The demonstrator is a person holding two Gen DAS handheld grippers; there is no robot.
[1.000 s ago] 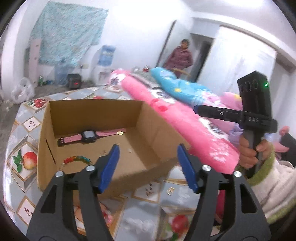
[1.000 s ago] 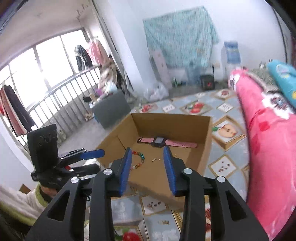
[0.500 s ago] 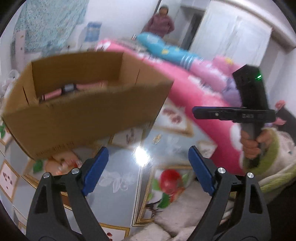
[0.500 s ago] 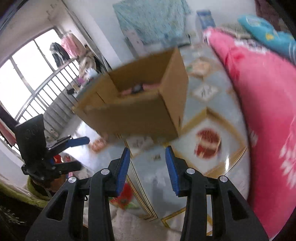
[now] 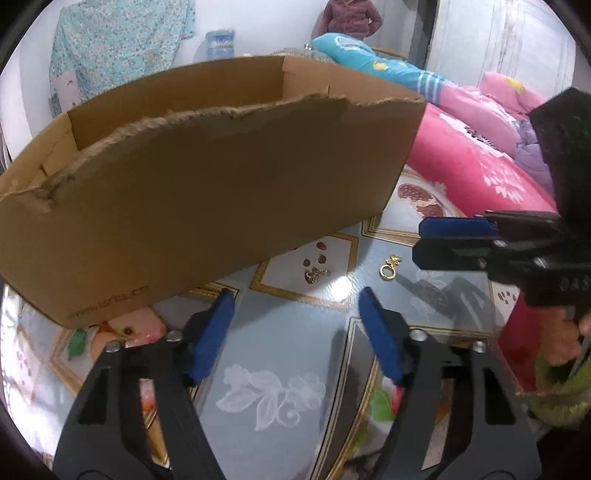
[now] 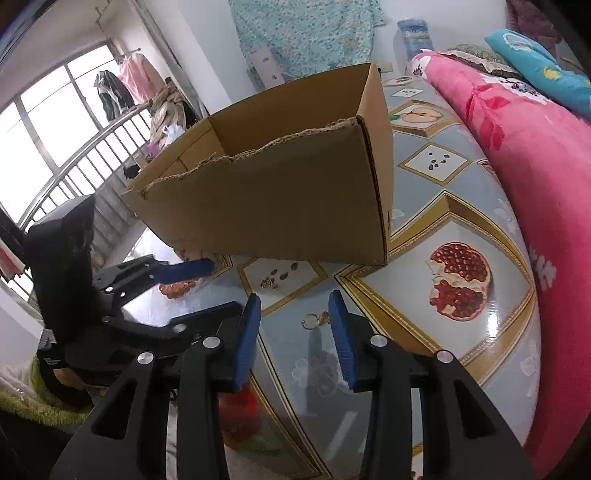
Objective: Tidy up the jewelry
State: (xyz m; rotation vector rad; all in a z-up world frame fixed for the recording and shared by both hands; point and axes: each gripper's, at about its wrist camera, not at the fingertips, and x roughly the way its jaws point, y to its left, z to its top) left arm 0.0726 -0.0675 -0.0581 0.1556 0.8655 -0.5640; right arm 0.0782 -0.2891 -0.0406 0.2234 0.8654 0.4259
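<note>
A gold clasp ring (image 6: 314,319) lies on the glossy fruit-print table (image 6: 461,206), just ahead of my right gripper (image 6: 294,306), which is open with its tips either side of it and not touching. The same ring (image 5: 388,268) sits ahead and right of my left gripper (image 5: 295,308). A small gold chain piece (image 5: 316,275) lies closer to the cardboard box (image 5: 207,199). The left jaws are closing with nothing between them. The box's near wall hides what is inside it. My right gripper (image 5: 419,240) enters the left wrist view from the right.
A pink quilt (image 6: 535,155) and a blue pillow (image 5: 369,59) border the table on the right. A person (image 5: 349,18) stands in the far doorway. A balcony railing (image 6: 74,162) lies to the left. A hand and a green cuff (image 5: 557,354) hold the right gripper.
Both grippers have dropped toward the table and tipped down. The box's inside, with the pink watch and bead bracelet, has gone out of sight. The left jaws widened, then narrowed.
</note>
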